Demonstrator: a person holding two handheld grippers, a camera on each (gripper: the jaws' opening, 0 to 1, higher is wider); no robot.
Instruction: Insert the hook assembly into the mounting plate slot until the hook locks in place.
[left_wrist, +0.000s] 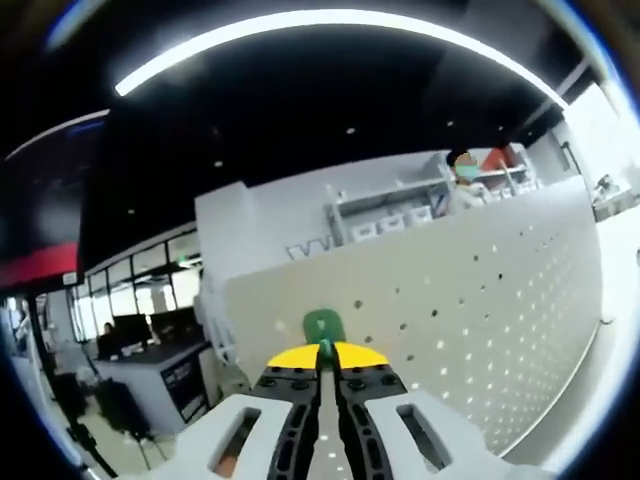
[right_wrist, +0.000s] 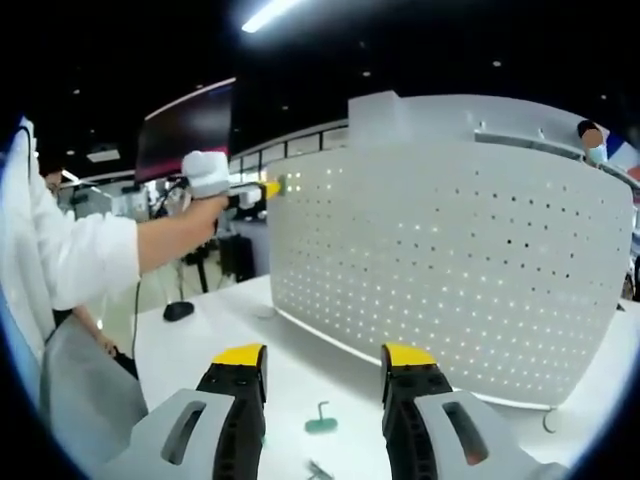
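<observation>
At the 6 o'clock foot of the left gripper view, the left gripper (left_wrist: 327, 357) is pinching its yellow-tipped jaws together on a small green plastic hook assembly (left_wrist: 323, 324), whose rounded end is sticking out just past the tips toward 12 o'clock. Its long axis appears to be running along the jaws, pointing at the upright white perforated mounting plate (left_wrist: 480, 300), which is filling the view from 12 o'clock round to 4 o'clock; the hook is sitting near the plate's upper edge, and whether it is touching cannot be told.

In the right gripper view, the same left gripper is reaching in at 10 o'clock, held by a person's white-gloved hand (right_wrist: 206, 172) at the plate's top left corner. Further right, at 6 o'clock, the right gripper (right_wrist: 324, 367) is hovering with jaws wide apart and empty over the white table (right_wrist: 200, 330), where a second green hook (right_wrist: 321, 421) is lying between them.

The left gripper is the nearer one, so the push into a slot probably belongs to it.
</observation>
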